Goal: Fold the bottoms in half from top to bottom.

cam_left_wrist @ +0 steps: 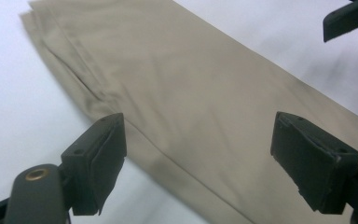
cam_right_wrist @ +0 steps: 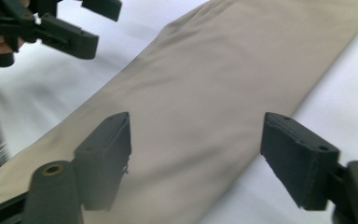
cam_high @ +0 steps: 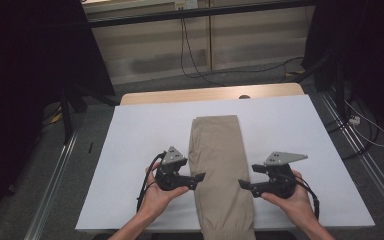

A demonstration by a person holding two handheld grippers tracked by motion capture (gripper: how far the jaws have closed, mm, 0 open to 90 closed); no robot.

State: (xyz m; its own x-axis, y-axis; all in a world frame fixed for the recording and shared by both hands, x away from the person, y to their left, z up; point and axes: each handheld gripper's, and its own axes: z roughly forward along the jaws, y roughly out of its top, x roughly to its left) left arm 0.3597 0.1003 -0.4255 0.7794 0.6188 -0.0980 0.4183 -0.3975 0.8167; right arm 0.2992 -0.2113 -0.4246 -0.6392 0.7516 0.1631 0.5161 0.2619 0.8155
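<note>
As seen from above: folded khaki trousers (cam_high: 221, 172) lying lengthwise between left gripper (cam_high: 198, 180) and right gripper (cam_high: 244, 185), both gaping wide, unladen, tips pointing inward, equally near the long edges.

Folded trousers (cam_high: 221, 167) lying lengthwise down the middle of the table (cam_high: 145, 130).
The left gripper (cam_high: 196, 181) is sitting at their left edge, the right gripper (cam_high: 243, 184) at their right, both facing inward near the front.

Folded khaki trousers (cam_high: 221, 165): one
Handheld grippers: two, left gripper (cam_high: 198, 178) and right gripper (cam_high: 245, 184)
White table cover (cam_high: 140, 135): one
Hands: two
</note>
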